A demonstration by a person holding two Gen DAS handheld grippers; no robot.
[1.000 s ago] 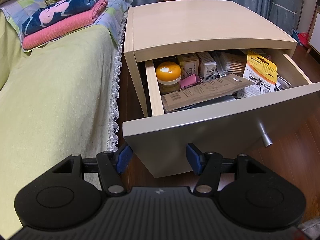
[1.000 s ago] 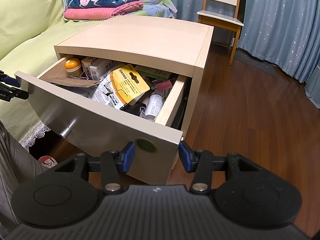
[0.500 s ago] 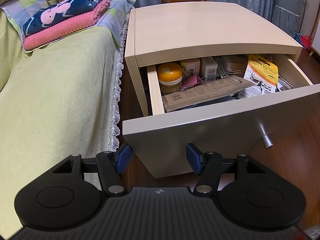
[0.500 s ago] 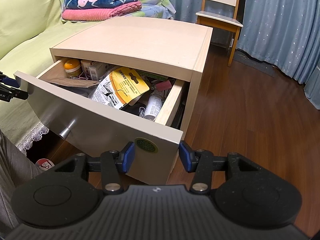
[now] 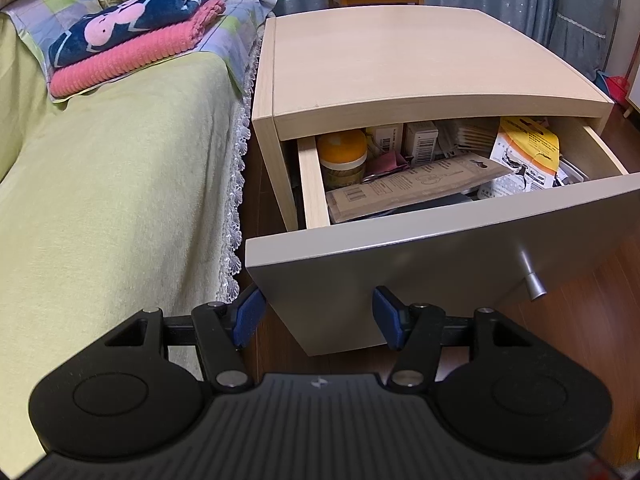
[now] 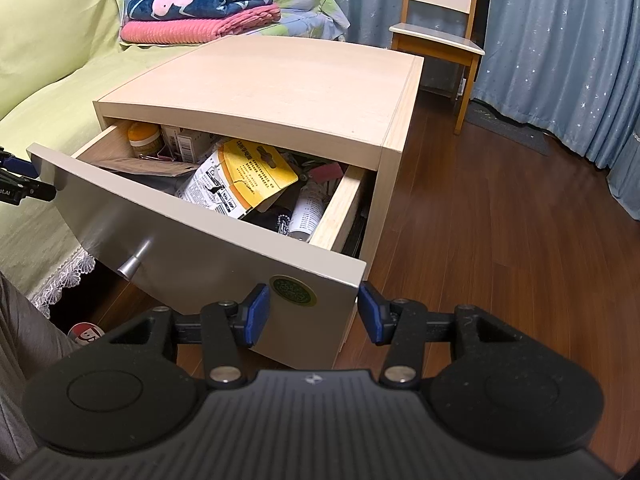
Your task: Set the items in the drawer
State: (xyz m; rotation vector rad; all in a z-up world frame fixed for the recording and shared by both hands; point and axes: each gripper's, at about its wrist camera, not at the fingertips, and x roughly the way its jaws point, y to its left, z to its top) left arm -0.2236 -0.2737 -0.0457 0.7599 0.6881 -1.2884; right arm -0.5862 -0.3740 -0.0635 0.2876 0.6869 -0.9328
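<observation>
We hold both tongs spread and empty against the grey, curved front panel of the light wooden drawer (image 5: 420, 280): the left gripper (image 5: 318, 320) at its left corner, the right gripper (image 6: 314, 318) at its right corner, near a round green sticker (image 6: 293, 290). The drawer stands partly out of the pale wood bedside cabinet (image 5: 400, 64) and already holds the items: an orange-lidded jar (image 5: 342, 152), a flat brown cardboard packet (image 5: 412, 190), a yellow-and-white printed pack (image 6: 244, 178) and a white bottle (image 6: 308, 212). If we push unevenly, the drawer could skew and bind. The propped yellow pack stands high and could catch under the cabinet top, crumpling or jamming there.
</observation>
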